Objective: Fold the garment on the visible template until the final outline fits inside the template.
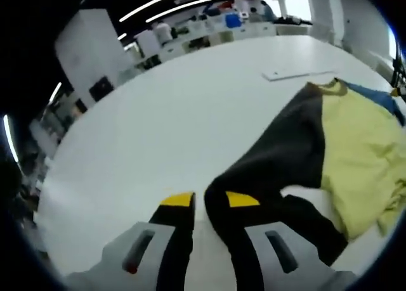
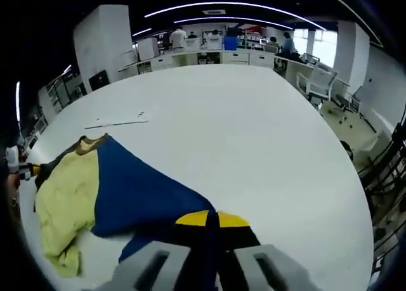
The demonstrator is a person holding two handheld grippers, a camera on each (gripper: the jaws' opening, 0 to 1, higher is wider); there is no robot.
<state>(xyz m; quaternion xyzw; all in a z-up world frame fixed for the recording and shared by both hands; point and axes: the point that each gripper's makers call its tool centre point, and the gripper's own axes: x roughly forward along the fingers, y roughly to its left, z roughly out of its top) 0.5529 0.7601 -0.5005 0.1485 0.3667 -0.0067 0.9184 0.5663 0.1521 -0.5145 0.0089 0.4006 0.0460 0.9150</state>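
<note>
In the left gripper view, the left gripper [image 1: 209, 201] rises from the bottom edge with its yellow-tipped jaws pinching the dark sleeve [image 1: 225, 196] of the garment [image 1: 330, 145], the cloth running down between the two jaws. The garment lies on the white table [image 1: 190, 107], spreading to the right of that gripper: a dark panel first, then a crumpled pale-yellow middle panel [image 1: 358, 145], and at the far right edge a strip of blue. A brownish collar [image 1: 333, 85] sits at the garment's far end, and just beyond it a thin flat white sheet [image 1: 295, 74] lies on the table, apart from the cloth. In the right gripper view, the same garment lies on the left half of the table [image 2: 254, 132], with the yellow panel [image 2: 63, 196] at far left, bunched at its near end, and a large blue panel [image 2: 139, 189] beside it reaching toward the bottom centre. There the right gripper [image 2: 212, 220] has its yellow-tipped jaws pressed together on the blue sleeve [image 2: 206, 240], a fold of blue cloth caught between them. The white sheet [image 2: 117, 122] lies beyond the collar [image 2: 85, 144]. Desks and standing people [image 2: 179, 36] show in the background.
</note>
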